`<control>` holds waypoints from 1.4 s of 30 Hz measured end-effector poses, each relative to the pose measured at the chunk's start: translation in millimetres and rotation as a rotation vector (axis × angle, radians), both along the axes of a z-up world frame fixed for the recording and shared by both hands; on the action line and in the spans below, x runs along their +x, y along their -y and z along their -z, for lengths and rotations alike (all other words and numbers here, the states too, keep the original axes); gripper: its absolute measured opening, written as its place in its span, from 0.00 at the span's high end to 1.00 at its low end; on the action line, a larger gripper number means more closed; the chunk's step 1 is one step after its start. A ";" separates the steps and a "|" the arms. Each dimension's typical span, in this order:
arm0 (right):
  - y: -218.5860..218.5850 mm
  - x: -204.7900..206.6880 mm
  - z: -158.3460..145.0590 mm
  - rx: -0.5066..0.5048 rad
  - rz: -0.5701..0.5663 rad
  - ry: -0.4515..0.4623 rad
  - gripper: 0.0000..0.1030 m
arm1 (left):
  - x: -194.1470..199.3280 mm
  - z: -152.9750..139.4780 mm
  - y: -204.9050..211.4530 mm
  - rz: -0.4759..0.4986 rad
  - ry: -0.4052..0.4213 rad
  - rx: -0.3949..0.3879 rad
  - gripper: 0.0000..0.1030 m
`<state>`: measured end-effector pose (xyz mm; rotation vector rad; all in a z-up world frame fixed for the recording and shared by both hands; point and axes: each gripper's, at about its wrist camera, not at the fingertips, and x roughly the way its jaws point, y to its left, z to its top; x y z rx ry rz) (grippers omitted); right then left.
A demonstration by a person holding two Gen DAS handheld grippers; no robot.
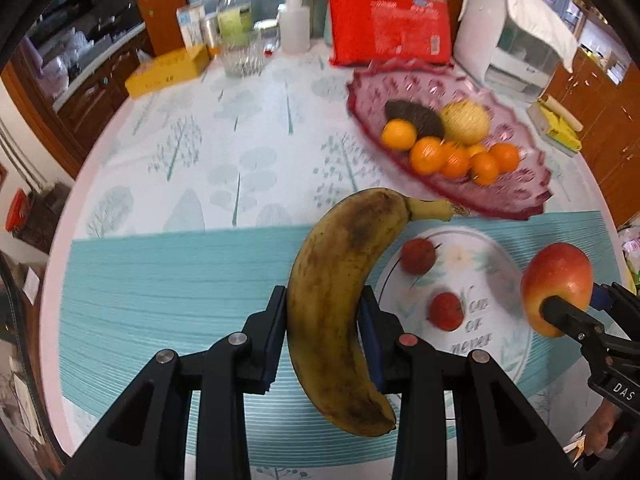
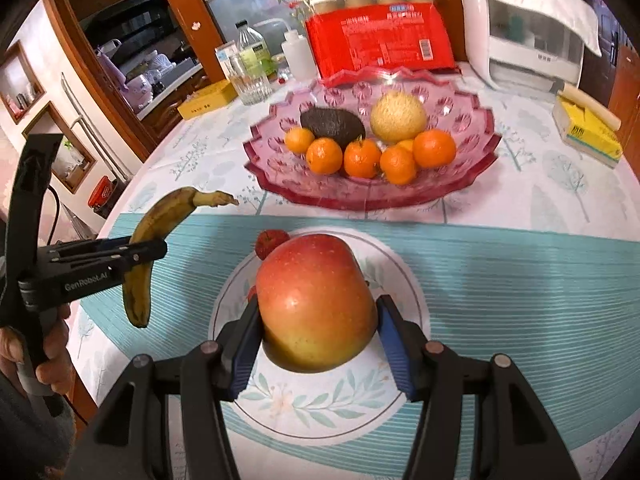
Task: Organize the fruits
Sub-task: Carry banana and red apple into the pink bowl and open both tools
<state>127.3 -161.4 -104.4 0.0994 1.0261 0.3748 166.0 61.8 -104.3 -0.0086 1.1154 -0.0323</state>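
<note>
Between the dark pads of the left gripper (image 1: 324, 344), a brown-spotted yellow banana (image 1: 340, 308) is clamped at mid-length, clear of the teal striped mat (image 1: 172, 292), with its stem pointed ahead. A red-and-yellow apple (image 2: 316, 304) is gripped by the half-spread right gripper (image 2: 316, 344) above a white floral plate (image 2: 320, 412) on which small red fruits (image 1: 418, 256) lie. Ahead of both grippers, a pink glass bowl (image 2: 460, 184) is seen, filled with small oranges (image 2: 362, 158), a dark avocado (image 2: 332, 124) and a pale round fruit (image 2: 398, 116).

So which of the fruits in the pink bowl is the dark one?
The avocado, at the back left of the pink bowl: near-black and rough-skinned, beside the pale yellow melon, with only bright oranges in front.
</note>
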 end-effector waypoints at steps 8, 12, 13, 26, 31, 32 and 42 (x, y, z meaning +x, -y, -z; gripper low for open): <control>10.7 12.7 -45.7 0.024 0.014 0.065 0.46 | 27.0 -64.6 19.3 0.113 0.108 0.097 0.68; 13.0 28.9 -65.3 0.002 0.024 0.089 0.46 | 53.1 -90.4 27.5 0.169 0.157 0.160 0.68; 13.7 34.9 -69.6 -0.006 0.030 0.094 0.46 | 61.0 -96.2 29.9 0.181 0.165 0.172 0.68; 18.1 120.6 -62.7 -0.050 0.121 0.044 0.46 | 170.2 -101.3 77.7 0.457 0.237 0.342 0.68; 10.0 135.9 -28.8 -0.052 0.135 -0.029 0.45 | 205.9 -62.5 99.2 0.531 0.187 0.361 0.68; 8.5 138.3 -21.9 -0.050 0.137 -0.044 0.45 | 211.6 -54.0 102.7 0.540 0.178 0.361 0.68; 1.8 145.3 20.1 -0.026 0.148 -0.101 0.45 | 263.7 11.0 137.1 0.572 0.115 0.277 0.68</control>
